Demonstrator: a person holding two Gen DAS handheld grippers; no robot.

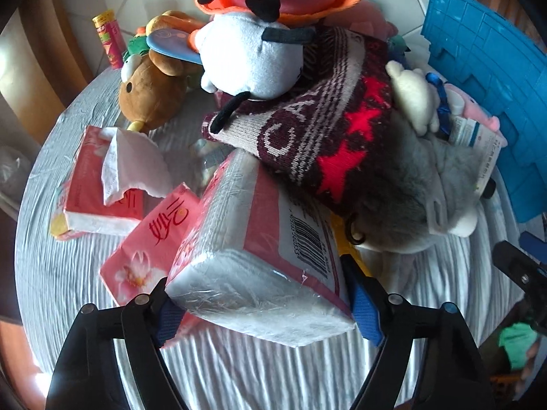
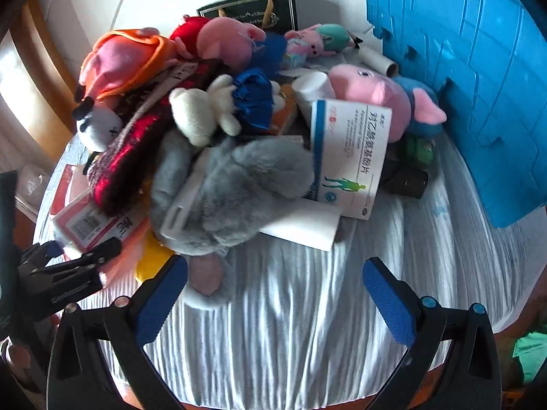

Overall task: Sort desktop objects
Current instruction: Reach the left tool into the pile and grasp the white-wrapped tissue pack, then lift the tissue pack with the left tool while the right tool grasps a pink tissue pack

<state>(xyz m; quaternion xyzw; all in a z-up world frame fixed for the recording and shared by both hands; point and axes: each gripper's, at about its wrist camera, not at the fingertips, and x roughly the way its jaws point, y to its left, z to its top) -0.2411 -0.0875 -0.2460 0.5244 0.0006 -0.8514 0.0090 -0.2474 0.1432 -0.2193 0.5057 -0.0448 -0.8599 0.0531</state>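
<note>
My left gripper [image 1: 261,302] is shut on a large pink-and-white tissue pack [image 1: 263,249], its blue pads pressing both sides of the pack's near end. The pack's far end lies under a dark knitted scarf with red stars [image 1: 328,130]. The left gripper also shows in the right wrist view [image 2: 85,256] at the left edge. My right gripper [image 2: 273,294] is open and empty above the white cloth, just in front of a grey plush [image 2: 236,184]. A white medicine box [image 2: 348,157] leans behind the grey plush.
Two more pink tissue packs [image 1: 99,177] [image 1: 150,242] lie left on the round white-clothed table [image 1: 239,369]. A pile of plush toys [image 1: 249,58] fills the back. A blue plastic basket [image 2: 461,78] stands at the right. A red can [image 1: 111,39] stands at the far left.
</note>
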